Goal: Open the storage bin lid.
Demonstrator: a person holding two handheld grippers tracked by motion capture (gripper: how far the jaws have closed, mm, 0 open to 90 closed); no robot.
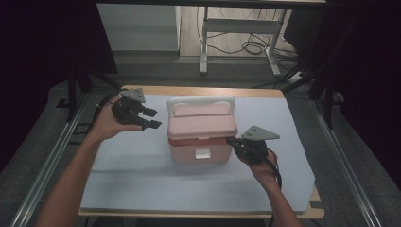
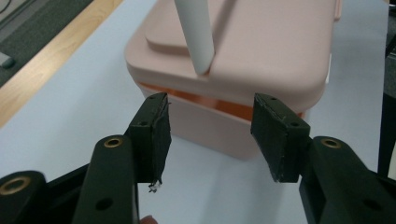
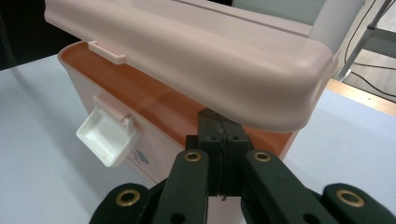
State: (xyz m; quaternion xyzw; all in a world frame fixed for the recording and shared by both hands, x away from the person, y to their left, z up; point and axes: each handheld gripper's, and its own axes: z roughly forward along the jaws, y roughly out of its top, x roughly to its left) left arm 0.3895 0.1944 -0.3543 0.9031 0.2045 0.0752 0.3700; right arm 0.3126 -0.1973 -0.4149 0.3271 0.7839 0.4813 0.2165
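white latch (image 3: 109, 135) unclipped, right gripper view

Pink lidded box (image 1: 202, 137) mid-table: lid lifted slightly ajar, white handle (image 1: 201, 101) upright, front latch (image 3: 108, 135) unclipped.

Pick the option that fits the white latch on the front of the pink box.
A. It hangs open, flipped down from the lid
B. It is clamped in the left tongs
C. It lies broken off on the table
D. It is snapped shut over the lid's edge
A: in the right gripper view the white latch hangs down from the pink box, clear of the lifted lid.
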